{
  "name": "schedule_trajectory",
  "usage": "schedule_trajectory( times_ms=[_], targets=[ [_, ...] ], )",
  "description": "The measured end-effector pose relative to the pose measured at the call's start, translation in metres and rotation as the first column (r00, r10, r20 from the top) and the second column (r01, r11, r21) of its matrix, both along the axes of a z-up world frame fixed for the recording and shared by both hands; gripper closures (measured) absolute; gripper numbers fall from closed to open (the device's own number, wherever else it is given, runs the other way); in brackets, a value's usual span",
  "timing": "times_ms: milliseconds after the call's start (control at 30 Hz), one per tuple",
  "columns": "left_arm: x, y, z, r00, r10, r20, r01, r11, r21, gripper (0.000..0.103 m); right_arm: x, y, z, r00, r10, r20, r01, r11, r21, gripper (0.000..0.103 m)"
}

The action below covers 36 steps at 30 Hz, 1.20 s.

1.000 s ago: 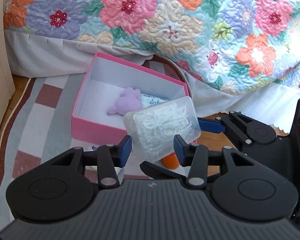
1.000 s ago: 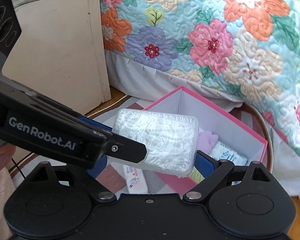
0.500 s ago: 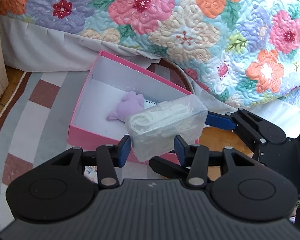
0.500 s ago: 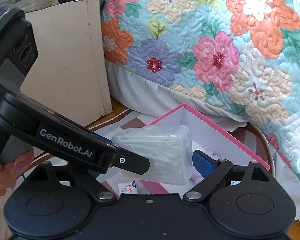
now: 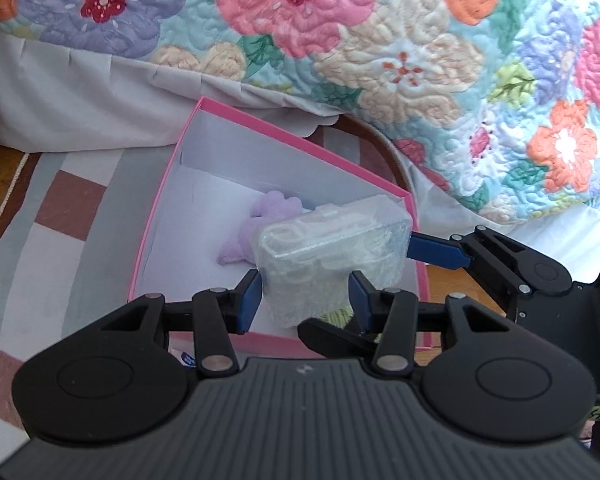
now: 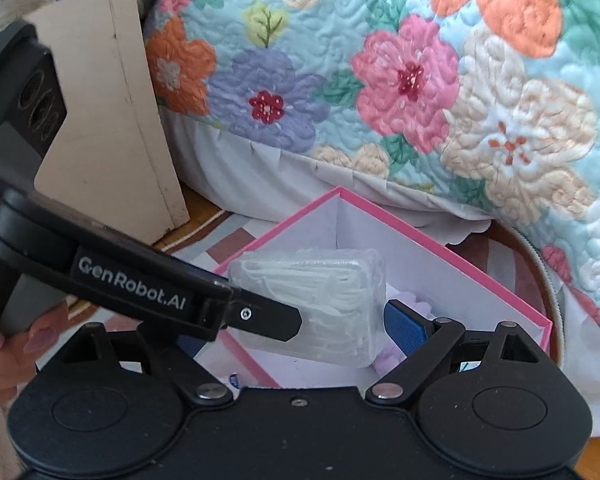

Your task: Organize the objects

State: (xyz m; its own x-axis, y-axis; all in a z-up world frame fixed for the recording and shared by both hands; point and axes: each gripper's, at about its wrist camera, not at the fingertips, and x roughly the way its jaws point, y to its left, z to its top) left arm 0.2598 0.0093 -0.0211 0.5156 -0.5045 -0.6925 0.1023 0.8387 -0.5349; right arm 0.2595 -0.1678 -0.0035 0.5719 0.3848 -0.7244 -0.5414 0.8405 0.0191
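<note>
The left gripper (image 5: 304, 300) has its blue pads pinching the near end of a clear plastic case (image 5: 332, 252) full of white loops. Ahead of that gripper and under the case sits an open pink box (image 5: 160, 208) on a striped rug (image 5: 60, 208), with a small purple toy (image 5: 256, 224) lying inside just left of the case. The right gripper (image 6: 300, 320) clamps the same case from the other side, one blue pad pressed against its right end; its left pad is hidden behind the left gripper's arm. The case hangs above the box's near corner, tilted. Beyond both grippers a flowered quilt (image 6: 380, 80) drapes down behind the box. At the far left of the right wrist view, a hand (image 6: 4, 344) grips the left tool's handle.
</note>
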Motion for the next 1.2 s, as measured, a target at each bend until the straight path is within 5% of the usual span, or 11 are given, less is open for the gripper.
schedule_trajectory(
  times_ms=[333, 767, 1200],
  targets=[
    [0.017, -0.002, -0.037, 0.999, -0.015, -0.035, 0.014, 1.0, -0.022, 0.057, 0.015, -0.006, -0.032, 0.998, -0.03, -0.054, 0.031, 0.999, 0.007, 0.011],
    [0.03, -0.009, -0.05, 1.0, -0.024, 0.019, 0.021, 0.99, 0.139, 0.059, 0.048, -0.039, -0.072, 0.933, -0.166, -0.319, 0.23, 0.957, 0.175, 0.051],
    [0.039, -0.025, -0.064, 0.998, -0.06, 0.016, 0.056, 0.98, 0.193, 0.06, 0.052, -0.046, -0.102, 0.891, -0.222, -0.396, 0.31, 0.935, 0.172, 0.055]
  ],
)
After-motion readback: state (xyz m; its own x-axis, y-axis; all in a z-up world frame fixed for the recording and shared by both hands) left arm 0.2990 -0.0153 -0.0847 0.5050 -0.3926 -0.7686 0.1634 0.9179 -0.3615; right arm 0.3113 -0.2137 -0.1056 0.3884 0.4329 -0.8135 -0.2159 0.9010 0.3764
